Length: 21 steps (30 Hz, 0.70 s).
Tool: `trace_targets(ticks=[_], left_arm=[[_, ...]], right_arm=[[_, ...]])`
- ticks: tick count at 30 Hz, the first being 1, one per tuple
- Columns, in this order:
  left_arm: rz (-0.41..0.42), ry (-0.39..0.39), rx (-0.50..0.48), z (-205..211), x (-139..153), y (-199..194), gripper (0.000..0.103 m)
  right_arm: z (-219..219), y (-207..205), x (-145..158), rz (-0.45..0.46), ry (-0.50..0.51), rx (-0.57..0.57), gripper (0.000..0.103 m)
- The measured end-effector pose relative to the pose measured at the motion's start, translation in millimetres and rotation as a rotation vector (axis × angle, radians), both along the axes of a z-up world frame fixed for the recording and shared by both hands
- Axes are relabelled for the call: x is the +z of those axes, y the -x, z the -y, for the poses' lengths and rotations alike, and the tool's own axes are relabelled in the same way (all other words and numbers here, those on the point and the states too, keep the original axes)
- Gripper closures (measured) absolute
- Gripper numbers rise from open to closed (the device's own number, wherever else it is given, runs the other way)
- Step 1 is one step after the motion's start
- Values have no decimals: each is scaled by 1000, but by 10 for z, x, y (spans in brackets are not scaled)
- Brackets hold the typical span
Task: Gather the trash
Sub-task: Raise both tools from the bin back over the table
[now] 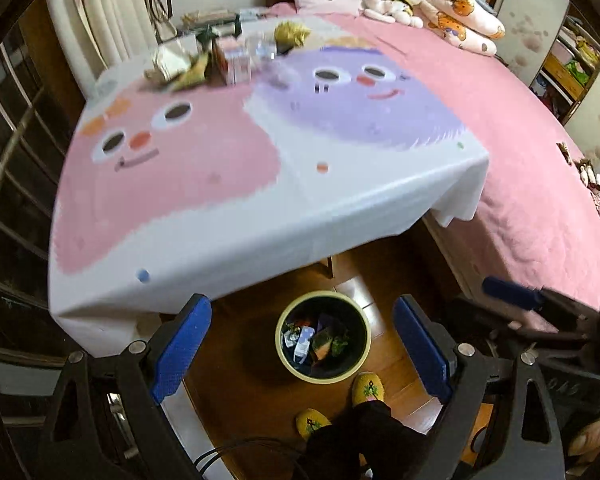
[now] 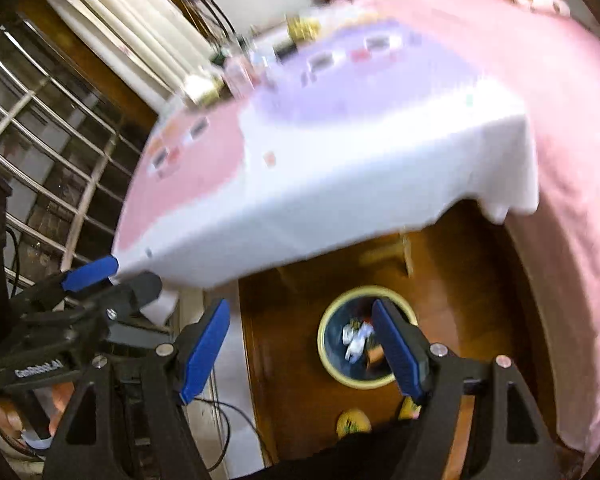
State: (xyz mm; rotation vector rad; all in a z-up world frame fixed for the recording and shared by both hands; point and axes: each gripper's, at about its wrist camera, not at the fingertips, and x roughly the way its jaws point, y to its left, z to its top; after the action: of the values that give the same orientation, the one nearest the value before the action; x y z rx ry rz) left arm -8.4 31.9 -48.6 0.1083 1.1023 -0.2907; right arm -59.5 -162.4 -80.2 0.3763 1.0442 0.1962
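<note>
Both tongs, left [image 1: 302, 354] and right [image 2: 300, 354], wide and empty above round cream-rimmed bin [image 1: 284, 354] on floor. Remaining crumpled wrappers [image 1: 176, 66] at tabletop's far left; reach there next, approaching low.

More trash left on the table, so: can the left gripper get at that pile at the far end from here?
Probably yes. The left gripper is open and empty, and bare tablecloth lies between it and the trash pile; nothing blocks the way.
</note>
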Motion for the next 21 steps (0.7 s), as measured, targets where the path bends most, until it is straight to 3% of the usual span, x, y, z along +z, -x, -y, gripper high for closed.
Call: trace_targets(ticks=[6,11,21], left_arm=[[106,14,-27,34,529,-74,12],[172,59,-3,1,878,-211,12],[158,154,89,-152,1022,-548,12]], right_arm=[[40,-36,651,139,61,-1,29],[40,-95,996,204,113,-1,29],[86,-398,1212,232,155,-11,29]])
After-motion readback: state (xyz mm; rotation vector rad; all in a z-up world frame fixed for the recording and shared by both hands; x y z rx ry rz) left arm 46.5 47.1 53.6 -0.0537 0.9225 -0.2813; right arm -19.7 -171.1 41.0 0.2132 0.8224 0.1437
